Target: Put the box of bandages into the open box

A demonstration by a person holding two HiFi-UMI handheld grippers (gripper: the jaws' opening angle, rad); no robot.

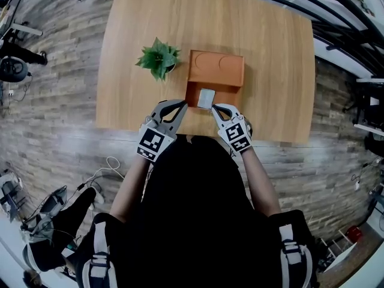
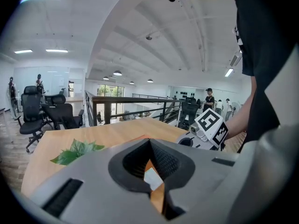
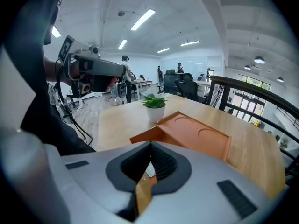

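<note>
With bandages [image 1: 206, 99] lying inside the near end of the box [image 1: 227, 93], and left claw [image 1: 182, 105] and right claw [image 1: 215, 108] both closed, empty, just beside its near wall, could clip that wall and shove it askew.

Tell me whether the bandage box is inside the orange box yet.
Inside: the bandage box lies within the walls of the orange box.
</note>
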